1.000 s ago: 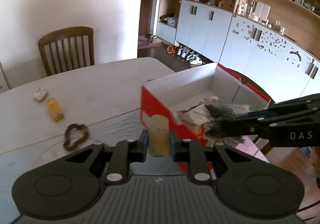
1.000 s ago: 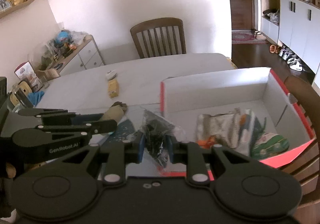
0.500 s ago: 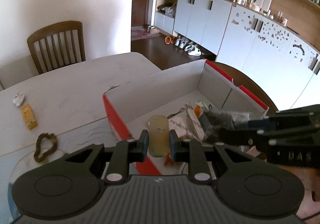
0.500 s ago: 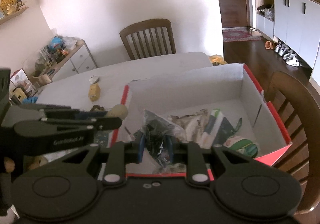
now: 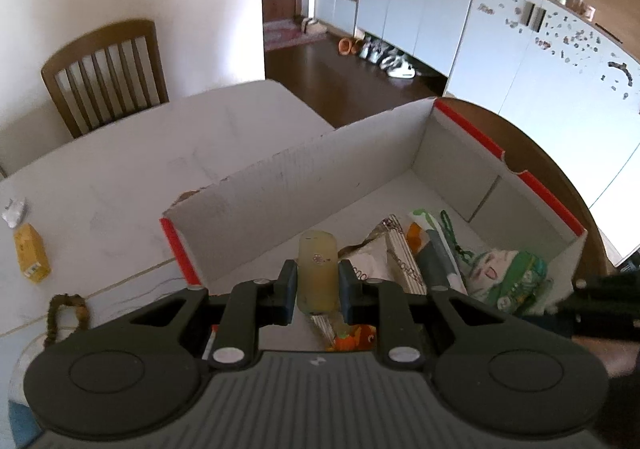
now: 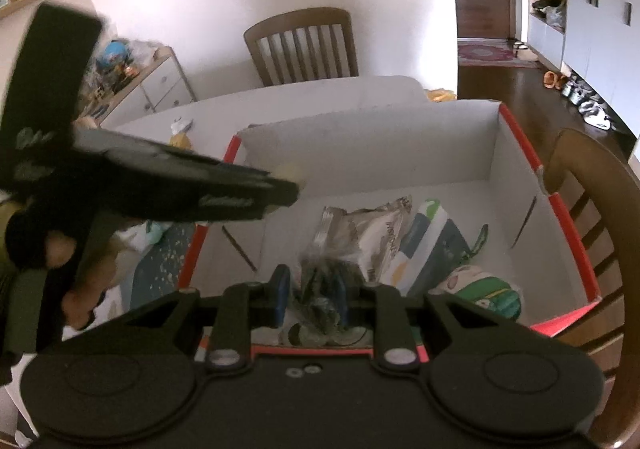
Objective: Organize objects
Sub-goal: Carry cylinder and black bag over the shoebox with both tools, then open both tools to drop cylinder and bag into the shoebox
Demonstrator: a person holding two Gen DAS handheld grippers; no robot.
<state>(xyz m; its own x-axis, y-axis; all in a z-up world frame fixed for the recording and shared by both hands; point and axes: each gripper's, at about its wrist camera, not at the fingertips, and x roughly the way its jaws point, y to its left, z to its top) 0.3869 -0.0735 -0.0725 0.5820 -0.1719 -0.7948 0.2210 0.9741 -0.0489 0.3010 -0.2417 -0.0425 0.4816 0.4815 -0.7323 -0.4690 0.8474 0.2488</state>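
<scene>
A white cardboard box with red edges (image 5: 304, 185) (image 6: 368, 137) stands open on the table and holds several packets. My left gripper (image 5: 318, 289) is shut on a pale yellow stick-like tube (image 5: 318, 269), held over the box's near left part. My right gripper (image 6: 310, 295) is shut on a clear bag of dark items (image 6: 322, 289), low over the box's near side. In the right wrist view the left gripper (image 6: 294, 185) shows blurred at the left, reaching over the box's left wall. A silver snack packet (image 6: 368, 233) and a green packet (image 5: 508, 277) lie inside.
On the white table (image 5: 120, 169) left of the box lie a yellow packet (image 5: 30, 253), a crumpled white wrapper (image 5: 14, 209) and a brown ring-shaped band (image 5: 66, 313). A wooden chair (image 5: 104, 69) stands at the far side, another chair (image 6: 592, 217) beside the box.
Both grippers have moved over the box with their loads. The left one came in from the table side and now hangs above the box's inside; the right one sank closer to the contents.
</scene>
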